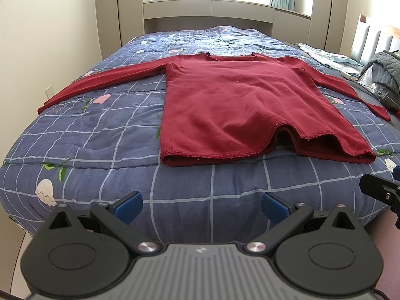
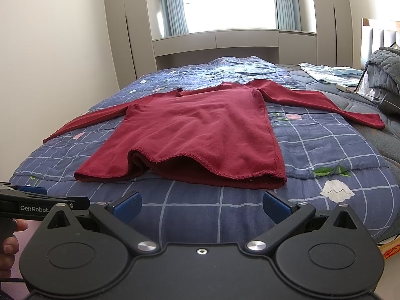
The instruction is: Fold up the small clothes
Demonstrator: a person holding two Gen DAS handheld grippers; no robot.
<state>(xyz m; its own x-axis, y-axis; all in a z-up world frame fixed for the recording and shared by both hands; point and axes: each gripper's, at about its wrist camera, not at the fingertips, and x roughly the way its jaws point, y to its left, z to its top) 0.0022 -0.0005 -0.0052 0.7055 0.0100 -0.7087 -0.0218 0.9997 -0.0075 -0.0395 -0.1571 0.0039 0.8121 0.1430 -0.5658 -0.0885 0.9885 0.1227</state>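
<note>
The red sweater (image 1: 232, 105) lay flat on the quilt (image 1: 100, 135), sleeves spread left and right, hem nearest; the left gripper (image 1: 201, 206) and right gripper (image 2: 202, 206) hovered short of it, jaws apart, holding nothing; best to pinch each sleeve near its cuff and fold inward.

- A blue checked quilt (image 1: 100, 135) with flower prints is spread over the bed.
- A grey padded garment (image 2: 385, 75) is heaped at the far right.
- Pale blue cloth (image 2: 330, 73) is laid near it.
- Curtains (image 2: 172, 2) are hung at the far window.
</note>
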